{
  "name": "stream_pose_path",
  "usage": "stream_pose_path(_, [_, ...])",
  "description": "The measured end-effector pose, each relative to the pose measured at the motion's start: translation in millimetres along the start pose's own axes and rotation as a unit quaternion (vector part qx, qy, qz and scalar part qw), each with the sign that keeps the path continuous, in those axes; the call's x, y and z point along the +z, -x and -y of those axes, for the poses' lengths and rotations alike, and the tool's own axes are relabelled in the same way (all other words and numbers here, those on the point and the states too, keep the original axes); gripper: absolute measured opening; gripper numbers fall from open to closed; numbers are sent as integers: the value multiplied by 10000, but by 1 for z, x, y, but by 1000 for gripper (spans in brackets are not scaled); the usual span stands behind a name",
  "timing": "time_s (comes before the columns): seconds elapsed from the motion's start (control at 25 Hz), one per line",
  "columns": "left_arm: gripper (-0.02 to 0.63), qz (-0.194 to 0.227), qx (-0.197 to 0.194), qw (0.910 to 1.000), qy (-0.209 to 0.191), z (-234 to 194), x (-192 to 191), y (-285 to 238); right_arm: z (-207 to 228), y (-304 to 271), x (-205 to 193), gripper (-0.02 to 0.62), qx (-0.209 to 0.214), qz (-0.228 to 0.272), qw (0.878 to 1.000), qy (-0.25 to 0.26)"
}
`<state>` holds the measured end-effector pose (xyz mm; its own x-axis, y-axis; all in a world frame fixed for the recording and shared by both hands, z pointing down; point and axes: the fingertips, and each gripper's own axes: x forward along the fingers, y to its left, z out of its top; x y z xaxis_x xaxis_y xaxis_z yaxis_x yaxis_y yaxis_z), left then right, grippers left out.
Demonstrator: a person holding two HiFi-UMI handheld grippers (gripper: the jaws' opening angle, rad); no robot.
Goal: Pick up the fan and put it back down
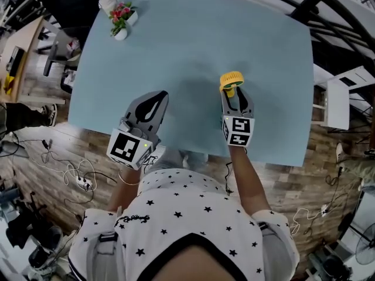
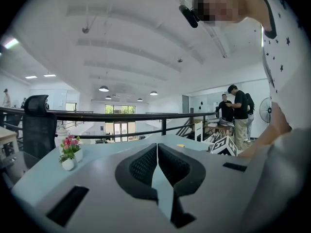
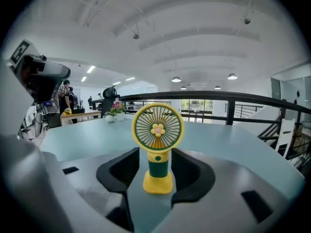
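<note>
Yellow and green, the fan [image 1: 231, 81] stands upright on the pale blue worktop [image 1: 234, 28], right of the middle and toward my near edge. My right tongs [image 1: 237, 93] are released and spread to either side of it. In the right gripper view the fan [image 3: 158, 147] stands between the two black pads [image 3: 124, 169] of the right tongs [image 3: 155, 154]. Its round grille faces the camera, with the green stem and the yellow base below. A strip of worktop [image 3: 233, 140] shows on each side of the base, and I see neither pad touching it. The base lies flat on the surface.

My left tongs [image 1: 162, 95] are clenched on nothing. The left gripper view shows these tongs [image 2: 157, 148] with the pads drawn together at the tips, and only a sliver of worktop [image 2: 112, 149] shows below the point where they meet. They sit over the near left part of the worktop, well apart from the fan, angled in toward the middle.

A small white pot [image 1: 121, 22] of pink flowers stands near the far left corner. It shows left of the tongs in the left gripper view [image 2: 69, 153] and far behind the fan in the right gripper view [image 3: 114, 111]. A dark railing [image 2: 121, 115] runs beyond the far edge of the worktop. In the left gripper view, people [image 2: 238, 110] stand past it on the right.
</note>
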<state>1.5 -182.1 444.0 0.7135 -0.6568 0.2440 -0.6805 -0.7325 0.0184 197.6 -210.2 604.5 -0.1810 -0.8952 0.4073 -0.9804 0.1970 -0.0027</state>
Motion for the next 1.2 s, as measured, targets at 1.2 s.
stream_pose_path(1.2, [29,39,541,9985,18,-21,8,19,2,-17,13,155,196,97,9998,-28])
